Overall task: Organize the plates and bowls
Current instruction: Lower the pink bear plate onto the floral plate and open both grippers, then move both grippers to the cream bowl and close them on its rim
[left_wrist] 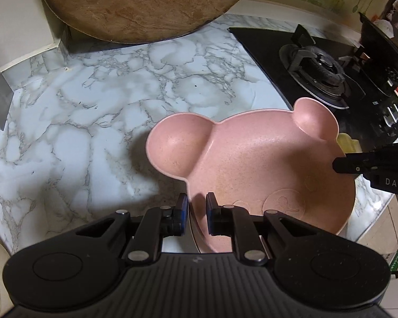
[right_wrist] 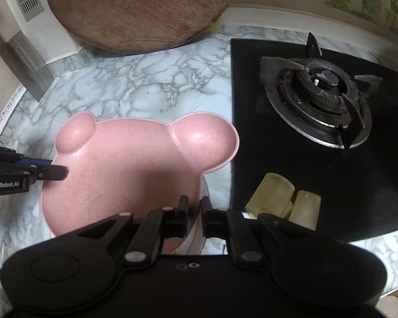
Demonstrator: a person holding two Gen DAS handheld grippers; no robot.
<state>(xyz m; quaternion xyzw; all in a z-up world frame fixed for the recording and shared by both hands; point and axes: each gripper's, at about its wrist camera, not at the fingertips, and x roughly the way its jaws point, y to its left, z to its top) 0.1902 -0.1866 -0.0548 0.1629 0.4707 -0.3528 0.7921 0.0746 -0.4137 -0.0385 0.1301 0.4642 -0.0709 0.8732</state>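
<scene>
left gripper (left_wrist: 197, 206) pinches pink bear plate (left_wrist: 252, 159) near-left rim | right gripper (right_wrist: 195, 209) pinches near-right rim | advice: lift level, together

Near rim of pink bear-shaped plate (left_wrist: 265, 164) hidden behind left gripper (left_wrist: 197, 206) body, round wooden board (left_wrist: 143, 5) cut off at top edge, black pan (left_wrist: 384, 53) cropped at right edge, yellow pieces (right_wrist: 276, 196) partly hidden behind right gripper (right_wrist: 194, 209), stove knobs (left_wrist: 391, 114) too blurred to read.

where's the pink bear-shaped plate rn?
The pink bear-shaped plate sits over the marble counter, just left of the black gas stove, in front of the round wooden board. Both grippers pinch its near rim, left and right.
</scene>
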